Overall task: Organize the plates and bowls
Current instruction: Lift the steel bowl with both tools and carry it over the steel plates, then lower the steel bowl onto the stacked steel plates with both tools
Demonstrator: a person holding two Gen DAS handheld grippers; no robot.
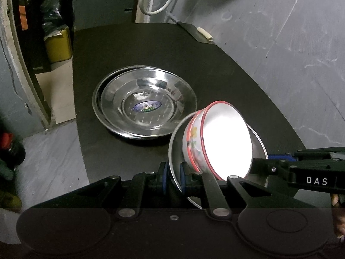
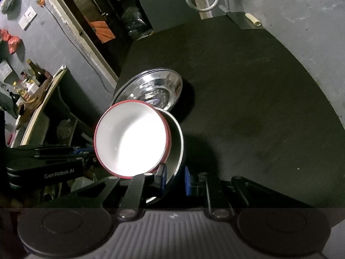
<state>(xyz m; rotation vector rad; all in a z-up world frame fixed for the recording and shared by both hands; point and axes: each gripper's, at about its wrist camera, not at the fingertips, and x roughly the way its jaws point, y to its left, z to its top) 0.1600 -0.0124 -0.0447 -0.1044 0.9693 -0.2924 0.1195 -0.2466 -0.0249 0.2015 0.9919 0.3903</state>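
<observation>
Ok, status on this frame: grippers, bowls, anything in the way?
Left gripper shut on round steel bowl's rim. Right gripper astride same rim, jaws apart. Red-rimmed white enamel bowl nested inside, tilted. Stacked steel plates behind; nothing between.

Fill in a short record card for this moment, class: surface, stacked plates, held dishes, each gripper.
surface: black table
stack: steel plates nested flat on the table
held dishes: white bowl with red rim tilted inside a steel bowl
left gripper: fingers shut on the steel bowl's rim
right gripper: fingers either side of the steel bowl's rim; grip cannot be told
beyond the table: grey floor
</observation>
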